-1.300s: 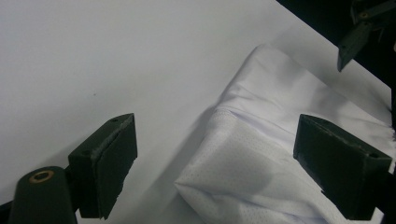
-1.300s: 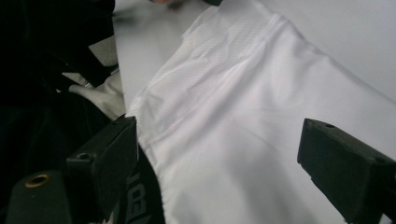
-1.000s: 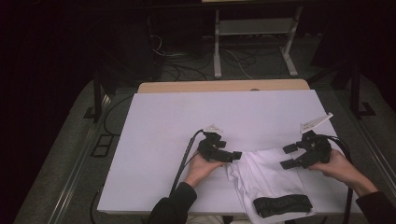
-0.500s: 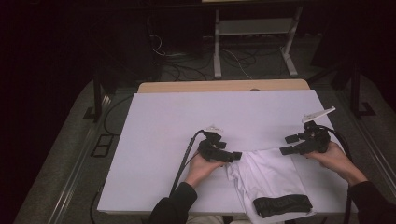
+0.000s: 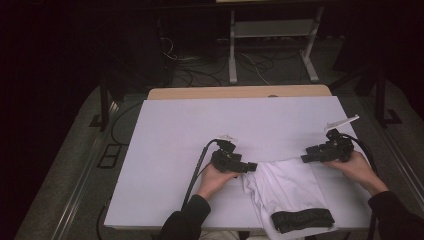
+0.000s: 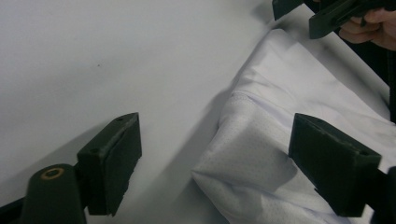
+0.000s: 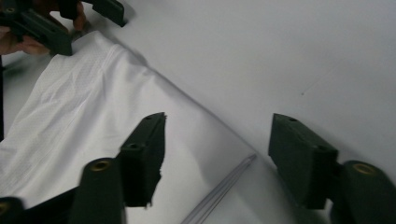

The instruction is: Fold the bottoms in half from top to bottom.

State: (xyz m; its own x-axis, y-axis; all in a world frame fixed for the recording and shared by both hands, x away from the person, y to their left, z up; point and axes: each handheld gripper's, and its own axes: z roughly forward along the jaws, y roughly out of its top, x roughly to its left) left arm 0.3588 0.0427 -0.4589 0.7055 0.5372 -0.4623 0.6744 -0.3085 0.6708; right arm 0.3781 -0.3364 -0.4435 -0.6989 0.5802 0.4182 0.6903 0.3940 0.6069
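White garment, a piece of mesh-textured clothing with a black band at its near end, is lying on the near right part of the white table, with its far edge stretching between the two hand-held grippers. The left gripper is resting at the garment's far left corner; in the left gripper view its jaws are standing spread, with the folded corner of the cloth lying between them and one jaw just beside the fabric, not pinching it. The right gripper is sitting at the garment's far right corner. Its jaws have just been closing, yet in the right gripper view they are standing apart over the cloth's edge and the bare tabletop, gripping nothing. There are no containers on the table.
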